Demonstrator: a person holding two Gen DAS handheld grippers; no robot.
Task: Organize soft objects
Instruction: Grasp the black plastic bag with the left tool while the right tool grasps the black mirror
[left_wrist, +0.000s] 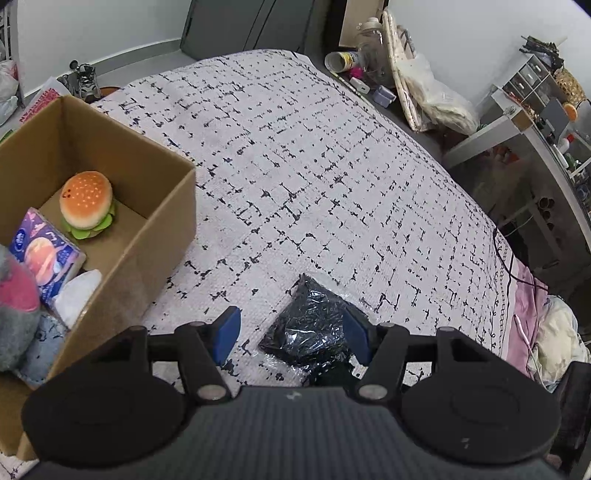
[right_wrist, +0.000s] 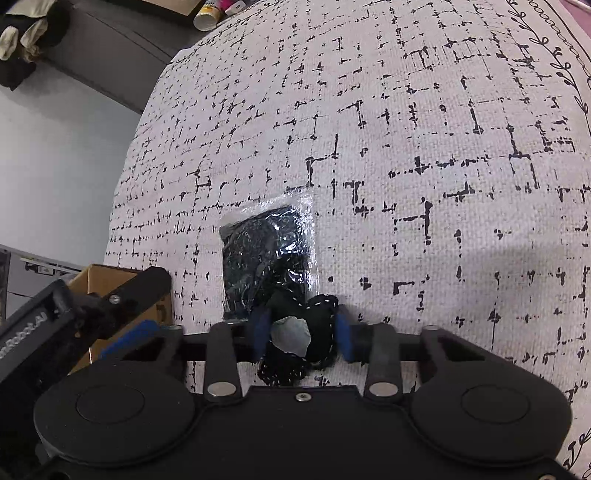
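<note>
Right hand-held gripper (right_wrist: 301, 338) grips black fabric bundle (right_wrist: 267, 258) — stretching lengthwise away

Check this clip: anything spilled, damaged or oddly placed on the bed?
Nothing spilled or damaged. The clear packet of black fabric lies alone on the bedspread, outside the cardboard box; the right claw pinches its near end.

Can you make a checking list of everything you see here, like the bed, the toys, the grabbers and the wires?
Surface: patterned bedspread, flat.
Job's things: cardboard box holds burger plush, tissue pack; black bagged item on the bed.
Clutter: grey-pink plush beside the box.
Grippers: left gripper open around the bag; right gripper shut on its near end.
Cables: black cable at bed edge.
Surroundings: shelves, shoes.
</note>
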